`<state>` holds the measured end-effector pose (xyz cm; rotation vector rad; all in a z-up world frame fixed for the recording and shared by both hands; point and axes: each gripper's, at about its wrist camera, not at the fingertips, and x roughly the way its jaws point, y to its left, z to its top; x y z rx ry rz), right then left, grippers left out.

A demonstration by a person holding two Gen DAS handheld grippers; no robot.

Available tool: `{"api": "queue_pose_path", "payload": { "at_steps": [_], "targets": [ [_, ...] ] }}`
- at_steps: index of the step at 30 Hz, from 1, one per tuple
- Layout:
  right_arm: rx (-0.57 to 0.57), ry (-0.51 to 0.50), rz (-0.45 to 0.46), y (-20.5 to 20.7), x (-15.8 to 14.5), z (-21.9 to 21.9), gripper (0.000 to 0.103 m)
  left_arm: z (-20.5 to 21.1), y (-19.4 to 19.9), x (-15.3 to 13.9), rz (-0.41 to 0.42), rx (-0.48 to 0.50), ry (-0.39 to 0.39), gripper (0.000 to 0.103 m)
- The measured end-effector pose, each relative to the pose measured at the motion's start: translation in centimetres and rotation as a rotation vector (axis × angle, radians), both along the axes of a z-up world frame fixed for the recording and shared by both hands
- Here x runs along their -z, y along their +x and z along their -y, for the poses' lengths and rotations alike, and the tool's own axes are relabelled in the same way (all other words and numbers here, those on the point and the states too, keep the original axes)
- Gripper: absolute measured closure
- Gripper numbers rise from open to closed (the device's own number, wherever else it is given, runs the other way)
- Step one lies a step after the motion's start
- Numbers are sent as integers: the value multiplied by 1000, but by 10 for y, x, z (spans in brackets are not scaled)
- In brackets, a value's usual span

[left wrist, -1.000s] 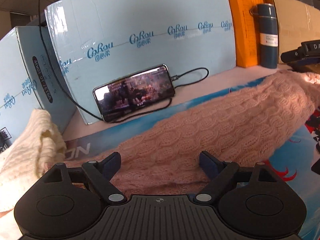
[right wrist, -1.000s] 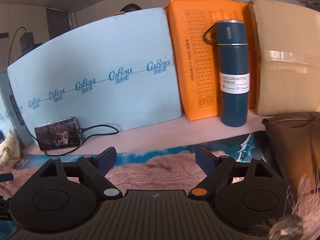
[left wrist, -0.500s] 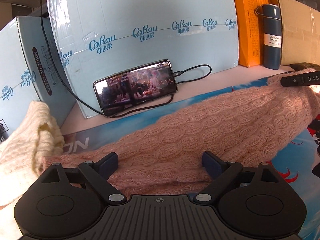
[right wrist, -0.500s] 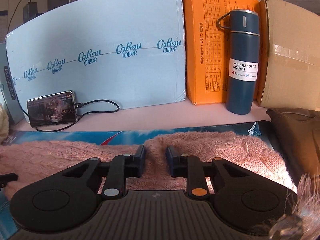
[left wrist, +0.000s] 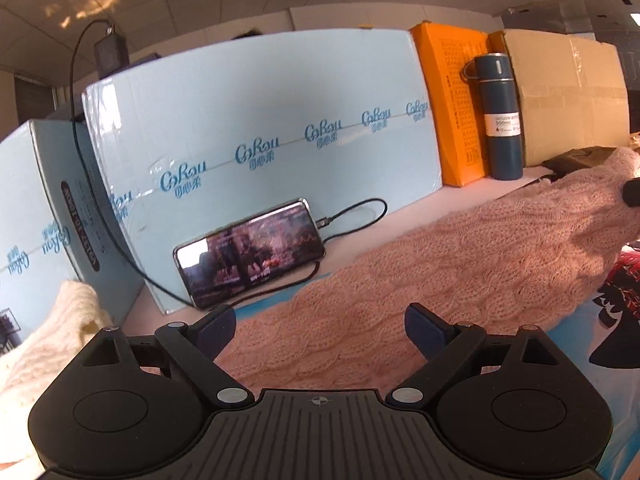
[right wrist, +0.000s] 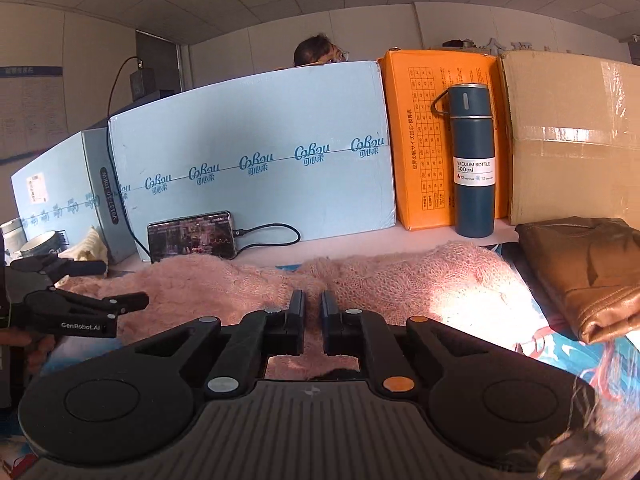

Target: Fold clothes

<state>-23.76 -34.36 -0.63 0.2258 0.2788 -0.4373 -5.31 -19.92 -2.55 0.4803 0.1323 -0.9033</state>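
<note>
Closing hard since a second ago, the right gripper (right wrist: 312, 322) is now pinching down on the pink knit sweater (right wrist: 400, 280), its jaws drawn to a narrow slit with pink knit showing in the gap behind them; a second back they were standing wide over the same edge. Both cameras are also riding higher now, with more ceiling in view. It looks like a grip on the sweater's near edge, though the exact bite is hiding behind the fingers.

Over on the other side, the left gripper (left wrist: 320, 326) is hanging wide apart above the sweater's other end (left wrist: 440, 264), holding nothing, probably lining up a matching grip so both ends can be lifted evenly. In the right wrist view its black body (right wrist: 72, 312) is poking in from the left.

The sweater itself is lying stretched lengthwise across the printed blue mat (left wrist: 600, 328), bunched rather than flat, so the fold is somewhere mid-way at best.

Moving outward: a brown garment (right wrist: 580, 272) is sitting just beside the sweater's right end, a cream knit (left wrist: 60, 328) is piled off to the left, and a phone (left wrist: 250, 252) is leaning against the pale blue box (left wrist: 260, 140) behind, next to a blue vacuum bottle (right wrist: 472, 160).
</note>
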Motion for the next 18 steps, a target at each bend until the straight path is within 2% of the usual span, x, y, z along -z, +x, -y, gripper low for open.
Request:
{"api": "queue_pose_path", "payload": {
  "at_steps": [2,7,8,9,10,11,15,18],
  "targets": [
    [9,-8,-2,-11,5,-9,96,10,-23,1,140,81,36,2],
    [20,26,8,-35,13,-18,97,25,-53,6,174,252,176,3],
    [23,37,7,-39,15,-19,98,28,-59,7,179,287,204,19],
    [26,46,7,-43,16,-19,99,30,-65,8,184,321,232,40],
    [31,48,6,-46,18,-19,99,33,-71,9,188,355,261,87],
    [38,49,4,-51,19,-19,99,30,-73,8,159,375,262,98],
    [74,74,24,-71,23,-14,99,2,-90,6,76,417,257,98],
    [123,97,51,-84,24,-7,98,-12,-96,13,-32,386,274,98]
  ]
}}
